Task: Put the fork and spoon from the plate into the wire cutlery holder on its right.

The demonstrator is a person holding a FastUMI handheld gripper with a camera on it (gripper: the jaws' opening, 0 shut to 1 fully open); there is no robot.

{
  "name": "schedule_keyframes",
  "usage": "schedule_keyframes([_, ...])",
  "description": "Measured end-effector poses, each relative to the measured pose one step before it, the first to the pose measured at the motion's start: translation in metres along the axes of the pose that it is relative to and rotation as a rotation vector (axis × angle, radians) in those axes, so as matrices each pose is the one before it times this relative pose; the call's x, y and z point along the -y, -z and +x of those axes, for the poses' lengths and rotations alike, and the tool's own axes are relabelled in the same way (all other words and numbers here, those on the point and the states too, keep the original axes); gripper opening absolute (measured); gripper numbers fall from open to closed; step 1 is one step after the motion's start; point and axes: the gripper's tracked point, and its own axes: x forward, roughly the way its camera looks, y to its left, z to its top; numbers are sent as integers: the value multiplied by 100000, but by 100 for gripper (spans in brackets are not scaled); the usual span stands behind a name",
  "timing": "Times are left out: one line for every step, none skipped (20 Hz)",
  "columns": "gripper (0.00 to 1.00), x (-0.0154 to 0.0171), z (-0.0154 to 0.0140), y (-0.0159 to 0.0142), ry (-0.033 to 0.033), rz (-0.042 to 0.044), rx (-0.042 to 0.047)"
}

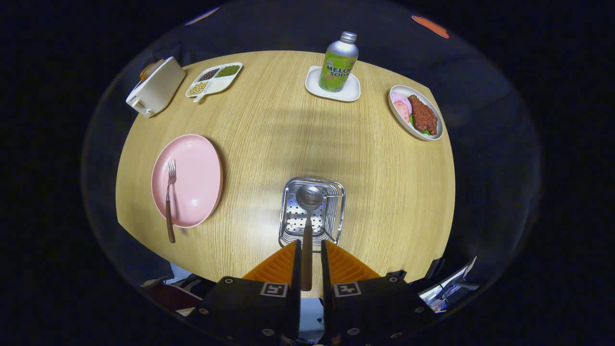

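Both jaws clamp the spoon [307, 226] handle, hiding its end, above the holder [336, 214].

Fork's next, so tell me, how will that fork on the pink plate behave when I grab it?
The fork looks stiff: metal tines, dark handle. Its handle overhangs the pink plate, so it may pivot or slide on that glossy surface. Probably light. The tool is shut on the spoon.

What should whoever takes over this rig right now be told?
Gripper: shut on the spoon by its handle, bowl hanging over the wire cutlery holder, just ahead of the fingers.
Fork: lying on the pink plate left of the holder, handle poking off the near rim.
Done: spoon lifted off the plate.
Left: drop the spoon in, then fetch the fork.
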Motion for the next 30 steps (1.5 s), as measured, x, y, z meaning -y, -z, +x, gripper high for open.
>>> schedule_keyframes([33,-116,-602,-589,110,320,2682])
schedule_keyframes([38,-260,-365,-318,-26,234,2452])
schedule_keyframes([45,-345,-511,-505,25,204,2714])
schedule_keyframes([52,-244,-602,-222,293,133,2882])
schedule_keyframes([58,-112,-601,-631,2147,758,4379])
schedule_keyframes([61,-456,-547,-800,573,-849,4944])
schedule_keyframes([69,-628,-687,-537,453,-497,4278])
schedule_keyframes([73,-985,-693,-463,-992,308,3862])
schedule_keyframes([80,-1128,-459,-369,-1255,1398,3453])
schedule_keyframes([84,-1020,-356,-165,-1321,1004,2215])
schedule_keyframes([94,-1032,57,-256,-911,802,2860])
schedule_keyframes([98,-1012,-89,169,-1024,179,2441])
schedule_keyframes([99,-1039,60,-99,-1375,0,2891])
schedule_keyframes([99,-1193,154,-256,-1126,437,2832])
schedule_keyframes([99,-1216,259,241,-1549,550,1632])
schedule_keyframes([99,-1122,342,318,-1410,919,1278])
schedule_keyframes([99,-1254,400,225,-1940,1190,786])
schedule_keyframes([99,-1007,335,450,-1445,1986,453])
schedule_keyframes([99,-1115,230,323,-1834,2052,729])
schedule_keyframes([99,-1042,395,376,-766,2156,1504])
schedule_keyframes([99,-898,624,351,-247,1352,803])
schedule_keyframes([99,-774,520,574,-278,1104,429])
schedule_keyframes([99,-813,568,386,-324,577,380])
schedule_keyframes([99,-508,432,526,559,-140,604])
schedule_keyframes([99,-606,480,201,436,-672,1219])
schedule_keyframes([99,-646,466,280,124,-813,982])
schedule_keyframes([99,-447,565,276,339,-828,838])
schedule_keyframes([99,-444,602,375,305,-1348,276])
schedule_keyframes([99,-481,485,406,122,-1413,573])
schedule_keyframes([99,-496,456,247,-457,-1083,790])
